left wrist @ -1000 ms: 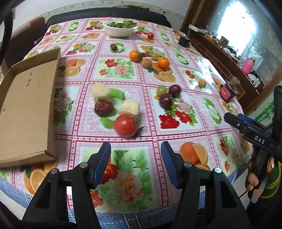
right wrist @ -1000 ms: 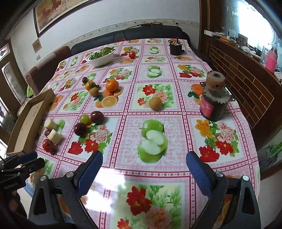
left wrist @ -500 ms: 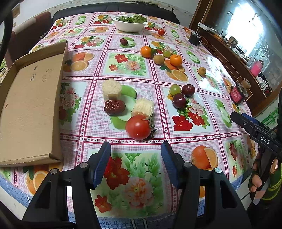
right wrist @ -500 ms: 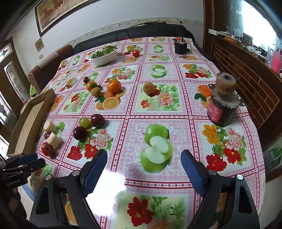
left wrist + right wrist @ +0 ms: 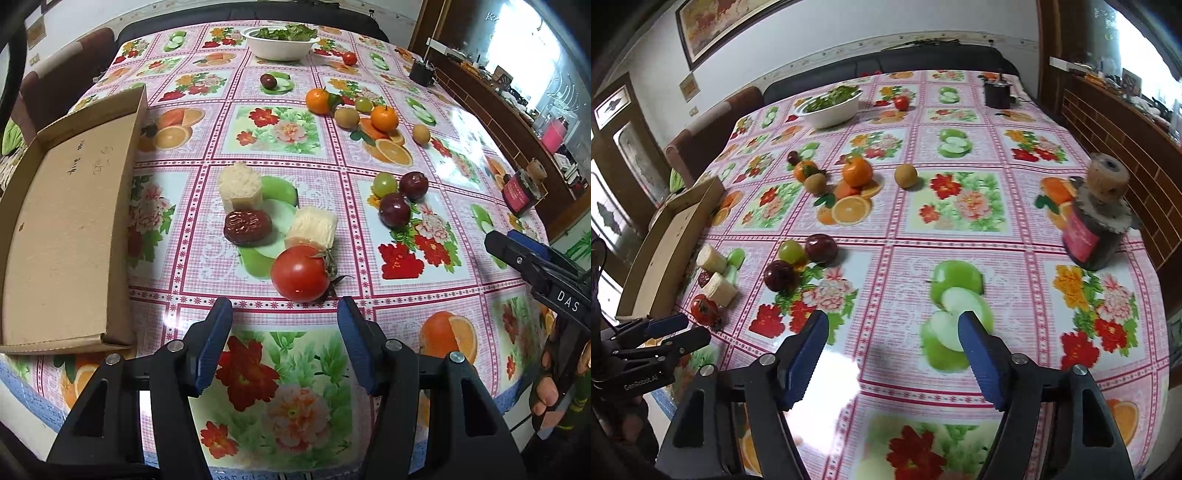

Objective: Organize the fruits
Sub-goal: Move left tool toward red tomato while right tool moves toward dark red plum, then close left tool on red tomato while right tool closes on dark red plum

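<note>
My left gripper (image 5: 284,325) is open and empty, just short of a red tomato (image 5: 300,273). Behind the tomato lie a dark red date (image 5: 247,227) and two pale cut cane pieces (image 5: 240,184). A green grape (image 5: 385,184) and two dark plums (image 5: 394,209) sit to the right. Two oranges (image 5: 384,118), kiwis (image 5: 346,117) and another plum (image 5: 268,81) lie farther back. My right gripper (image 5: 892,336) is open and empty over the cloth's printed apple; the plums (image 5: 820,248) are ahead to its left. The left gripper shows in the right wrist view (image 5: 665,332).
A shallow cardboard box (image 5: 62,236) lies at the table's left edge. A white bowl of greens (image 5: 280,43) and a small tomato (image 5: 349,58) stand at the far end. A dark jar with a cork lid (image 5: 1097,221) stands at the right. A brick-pattern counter (image 5: 1115,140) runs along the right.
Both grippers have moved forward over the table. The left one has closed in on the tomato. The right gripper's jaws have narrowed somewhat but stay open.
</note>
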